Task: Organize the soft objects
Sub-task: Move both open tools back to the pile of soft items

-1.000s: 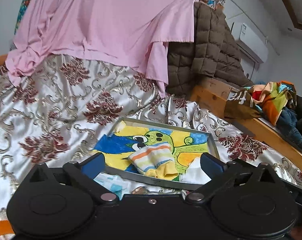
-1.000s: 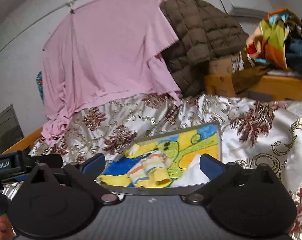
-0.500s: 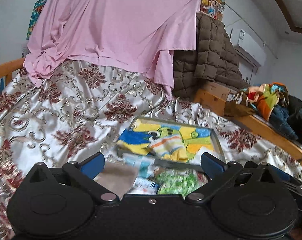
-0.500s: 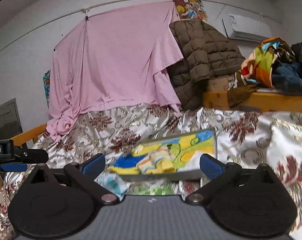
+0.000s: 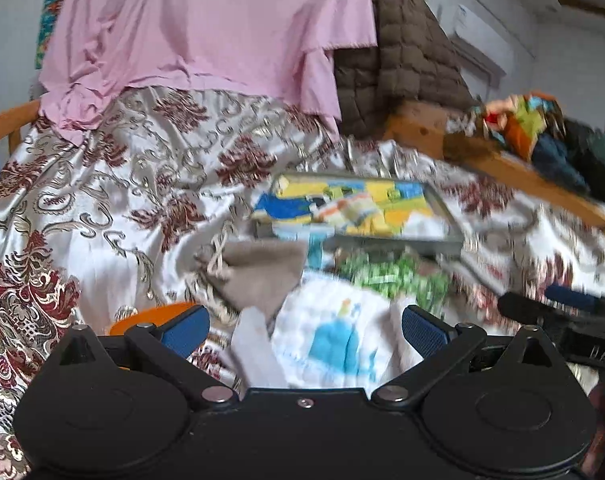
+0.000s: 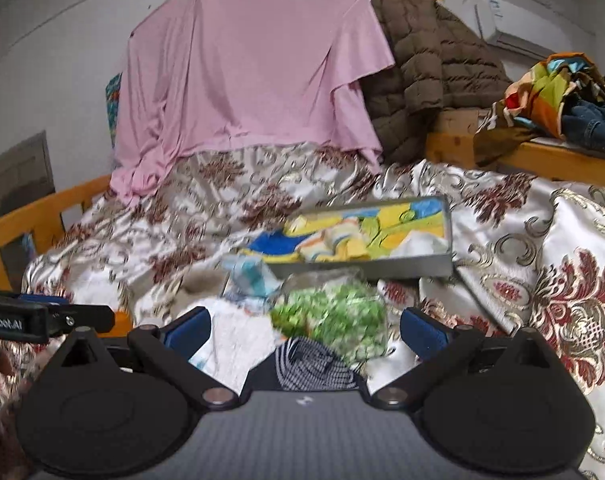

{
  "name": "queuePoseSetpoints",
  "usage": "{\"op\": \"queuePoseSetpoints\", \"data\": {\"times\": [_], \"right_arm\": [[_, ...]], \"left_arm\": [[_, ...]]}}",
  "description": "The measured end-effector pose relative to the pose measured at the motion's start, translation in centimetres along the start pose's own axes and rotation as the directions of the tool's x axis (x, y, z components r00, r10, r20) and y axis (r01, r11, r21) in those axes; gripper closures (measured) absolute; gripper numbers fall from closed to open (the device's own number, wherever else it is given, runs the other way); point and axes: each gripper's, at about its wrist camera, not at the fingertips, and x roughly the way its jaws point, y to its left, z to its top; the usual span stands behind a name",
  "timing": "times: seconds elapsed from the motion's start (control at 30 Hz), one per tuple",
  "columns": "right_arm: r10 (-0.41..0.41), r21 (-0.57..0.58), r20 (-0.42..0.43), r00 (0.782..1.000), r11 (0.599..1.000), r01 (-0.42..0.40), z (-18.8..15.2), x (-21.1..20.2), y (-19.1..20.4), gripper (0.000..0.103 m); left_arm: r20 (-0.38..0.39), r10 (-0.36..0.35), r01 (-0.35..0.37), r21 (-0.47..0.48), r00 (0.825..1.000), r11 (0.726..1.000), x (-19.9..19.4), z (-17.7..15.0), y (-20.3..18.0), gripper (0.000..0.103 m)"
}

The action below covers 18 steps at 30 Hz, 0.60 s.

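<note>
We are between picks: a striped sock is in the tray, and a loose pile waits on the bed in front of it. Our left tool point(image 5: 302, 330) hangs with its jaws spread wide and nothing between them, low over a white cloth with a blue print point(image 5: 334, 340). Our right tool point(image 6: 304, 332) is equally wide and empty, hovering over a black-and-white checked cloth point(image 6: 314, 364) and a green crinkly bag point(image 6: 334, 316).

We judge the step in hand to be choosing the next soft piece from the pile. The next move calls for one tool to drop onto a single item, close on a fold of it without catching its neighbours, and carry it up to the tray.

The tray point(image 5: 442, 216), a shallow metal one with a bright cartoon bottom, sits on the patterned bedspread point(image 5: 102, 200) toward the headboard side of the pile. In it lies the striped sock point(image 5: 354, 210) near the middle, with something white point(image 6: 422, 244) in its near right corner. A grey drawstring pouch point(image 5: 262, 268) lies just outside the tray's near left corner; an orange object point(image 5: 150, 316) peeks out beside the left tool. Motion blur hides finer detail.
</note>
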Motion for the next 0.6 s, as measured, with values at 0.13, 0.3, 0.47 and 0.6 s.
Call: {"op": "queuePoseSetpoints", "data": {"times": [0.13,0.3,0.47,0.6], "right_arm": [[0.001,-0.029,-0.036,0.999,1.0,-0.002,-0.4,0.7,0.7,0.0],[0.017,-0.038,-0.08,0.997,0.999,-0.021,-0.8,1.6,0.9,0.0],[0.052,-0.055,-0.127,0.99,0.997,-0.059,-1.2,2.9,1.3,0.0],[0.089,-0.066,-0.16,0.983,0.993,-0.101,-1.4,4.0,1.7,0.0]], "left_arm": [[-0.044,-0.021,0.022,0.013,0.999,1.0,0.9,-1.0,0.7,0.001],[-0.114,-0.049,0.054,0.047,0.992,0.997,2.2,-1.9,1.4,0.001],[-0.198,-0.066,0.096,0.147,0.978,0.984,3.8,-3.0,1.1,0.001],[-0.237,-0.073,0.113,0.163,0.969,0.98,4.8,-3.3,1.3,0.001]]}}
